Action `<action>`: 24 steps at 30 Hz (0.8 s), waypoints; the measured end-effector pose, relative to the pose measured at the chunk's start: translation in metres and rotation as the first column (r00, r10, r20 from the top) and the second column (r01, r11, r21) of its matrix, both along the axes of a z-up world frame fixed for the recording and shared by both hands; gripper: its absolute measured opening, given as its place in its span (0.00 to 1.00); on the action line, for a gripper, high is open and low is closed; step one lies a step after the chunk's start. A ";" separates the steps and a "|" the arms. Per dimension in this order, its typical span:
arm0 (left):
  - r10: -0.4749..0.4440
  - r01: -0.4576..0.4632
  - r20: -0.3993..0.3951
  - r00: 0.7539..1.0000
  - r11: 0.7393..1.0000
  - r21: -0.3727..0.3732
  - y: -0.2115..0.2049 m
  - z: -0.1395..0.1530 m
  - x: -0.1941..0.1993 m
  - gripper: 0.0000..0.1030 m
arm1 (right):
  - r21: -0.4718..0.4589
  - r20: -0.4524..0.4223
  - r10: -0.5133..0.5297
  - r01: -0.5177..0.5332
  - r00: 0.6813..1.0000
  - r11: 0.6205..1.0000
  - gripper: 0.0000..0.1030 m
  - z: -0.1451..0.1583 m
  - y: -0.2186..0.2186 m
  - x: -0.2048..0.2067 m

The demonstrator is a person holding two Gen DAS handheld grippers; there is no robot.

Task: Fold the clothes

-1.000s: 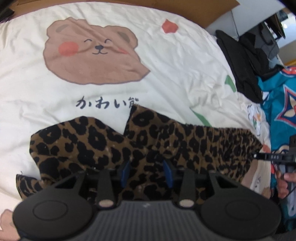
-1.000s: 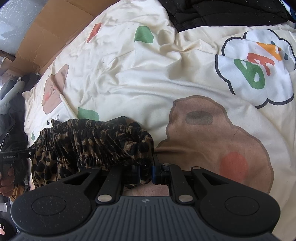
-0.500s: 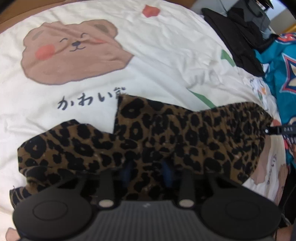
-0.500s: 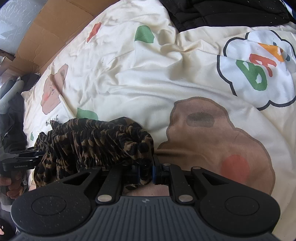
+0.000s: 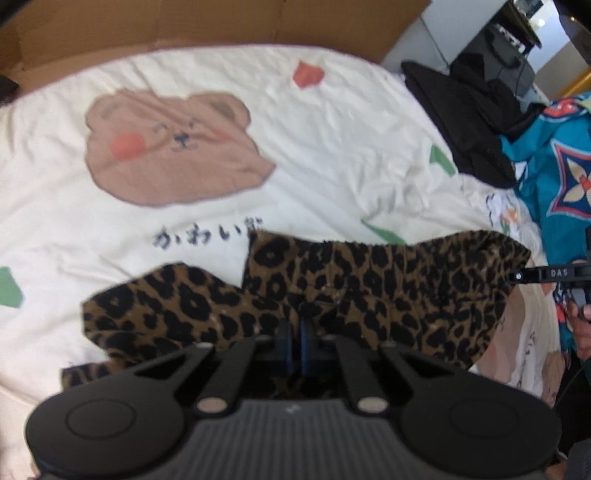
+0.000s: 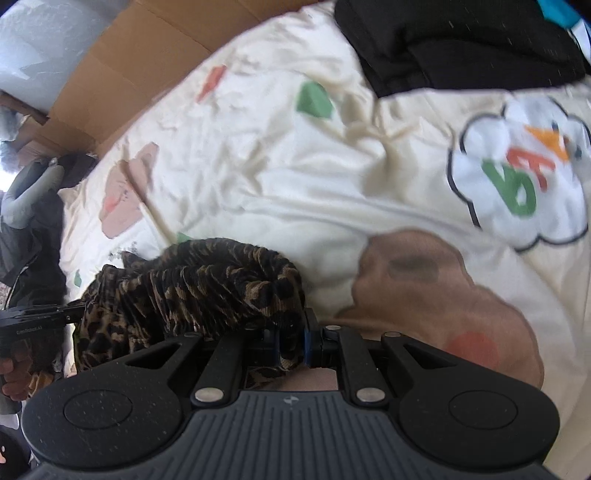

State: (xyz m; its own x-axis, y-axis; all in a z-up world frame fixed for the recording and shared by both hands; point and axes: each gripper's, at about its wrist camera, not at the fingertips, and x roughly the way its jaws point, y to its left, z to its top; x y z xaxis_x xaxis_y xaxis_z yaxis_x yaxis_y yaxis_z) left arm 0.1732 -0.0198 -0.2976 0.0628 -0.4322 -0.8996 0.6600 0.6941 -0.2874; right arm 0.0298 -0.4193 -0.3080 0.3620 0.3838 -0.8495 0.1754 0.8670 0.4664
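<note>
Garment: a leopard-print garment (image 5: 369, 291) lies on the cream bedspread (image 5: 332, 147), near its front edge, just below the printed bear face (image 5: 166, 147) and the line of dark script.
Garment shape: a wider panel at the right with a gathered, ribbed edge (image 6: 207, 280); a narrower piece trails off to the left.
Left gripper (image 5: 294, 341): jaws drawn almost together, pinching leopard fabric at the garment's near edge.
Right gripper (image 6: 291, 343): jaws narrow, clamped on the bunched ribbed end of the same garment; seen from the left wrist camera it reaches the garment's right tip from the side.
Bedspread: wrinkled, printed with bears, green and red shapes and a white cloud badge (image 6: 517, 177).
Far right corner of the bed: black clothing (image 5: 461, 110), with a teal patterned cloth (image 5: 554, 177) beside it.
Beyond the far edge: brown cardboard (image 5: 221, 22).
Picture quality: both views are slightly blurred.
</note>
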 end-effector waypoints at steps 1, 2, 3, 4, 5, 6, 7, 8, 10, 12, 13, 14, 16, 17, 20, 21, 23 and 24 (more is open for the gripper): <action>0.003 -0.003 0.012 1.000 1.000 -0.004 0.002 0.005 0.001 0.04 | 0.002 0.009 0.001 -0.001 1.000 1.000 0.10 0.004 0.000 0.002; 0.006 -0.006 0.027 1.000 1.000 -0.007 0.004 0.010 0.002 0.04 | 0.004 0.019 0.004 -0.004 1.000 1.000 0.10 0.008 0.001 0.005; 0.012 -0.012 0.045 0.999 1.000 -0.009 0.006 0.015 0.003 0.04 | 0.003 0.031 0.008 -0.008 0.999 1.000 0.10 0.012 0.003 0.008; 0.022 -0.022 0.062 0.998 1.000 -0.013 0.008 0.021 0.005 0.04 | 0.001 0.044 0.014 -0.014 0.999 1.000 0.10 0.016 0.005 0.011; 0.033 -0.032 0.080 0.996 0.999 -0.018 0.010 0.026 0.008 0.04 | -0.003 0.060 0.023 -0.023 0.998 1.000 0.10 0.021 0.007 0.015; 0.046 -0.044 0.097 0.994 0.999 -0.022 0.013 0.033 0.010 0.04 | -0.006 0.077 0.035 -0.034 0.996 0.999 0.10 0.027 0.010 0.019; 0.059 -0.056 0.115 0.992 0.998 -0.027 0.016 0.039 0.013 0.04 | -0.008 0.093 0.046 -0.046 0.995 0.999 0.10 0.032 0.013 0.024; 0.073 -0.069 0.133 0.988 0.997 -0.033 0.019 0.045 0.017 0.04 | -0.011 0.110 0.058 -0.057 0.992 0.998 0.10 0.037 0.016 0.029; 0.100 -0.094 0.170 0.980 0.995 -0.044 0.025 0.058 0.024 0.04 | -0.013 0.142 0.081 -0.080 0.986 0.997 0.10 0.048 0.023 0.040; 0.128 -0.119 0.205 0.970 0.991 -0.055 0.031 0.069 0.032 0.04 | -0.018 0.171 0.108 -0.106 0.979 0.994 0.10 0.057 0.031 0.053; 0.142 -0.131 0.221 0.965 0.989 -0.061 0.034 0.075 0.036 0.04 | -0.021 0.184 0.121 -0.120 0.975 0.993 0.10 0.062 0.035 0.059; 0.153 -0.142 0.236 0.960 0.988 -0.064 0.037 0.080 0.040 0.04 | -0.025 0.196 0.136 -0.133 0.971 0.991 0.10 0.066 0.039 0.066; 0.171 -0.160 0.267 0.948 0.985 -0.066 0.041 0.087 0.050 0.04 | -0.036 0.215 0.165 -0.161 0.962 0.986 0.10 0.073 0.047 0.080; 0.179 -0.167 0.279 0.943 0.984 -0.065 0.043 0.090 0.055 0.04 | -0.041 0.223 0.179 -0.174 0.958 0.984 0.10 0.076 0.052 0.088; 0.206 -0.196 0.311 0.928 0.978 -0.064 0.050 0.096 0.070 0.04 | -0.046 0.235 0.211 -0.206 0.949 0.977 0.10 0.084 0.067 0.113; 0.216 -0.206 0.320 0.922 0.976 -0.065 0.052 0.097 0.075 0.04 | -0.053 0.238 0.224 -0.217 0.945 0.975 0.10 0.086 0.072 0.120; 0.238 -0.228 0.333 0.912 0.971 -0.068 0.056 0.098 0.085 0.04 | -0.073 0.247 0.255 -0.244 0.935 0.967 0.10 0.091 0.083 0.135; 0.249 -0.240 0.341 0.906 0.968 -0.069 0.058 0.099 0.090 0.04 | -0.077 0.248 0.265 -0.253 0.932 0.964 0.10 0.093 0.088 0.143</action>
State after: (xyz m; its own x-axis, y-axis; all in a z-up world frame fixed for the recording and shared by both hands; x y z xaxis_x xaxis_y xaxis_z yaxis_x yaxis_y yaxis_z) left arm 0.2633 0.0382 -0.1986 0.4737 -0.3857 -0.7918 0.5315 0.8420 -0.0922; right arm 0.1724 -0.3315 -0.2145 0.4606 0.4583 -0.7601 -0.1772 0.8866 0.4273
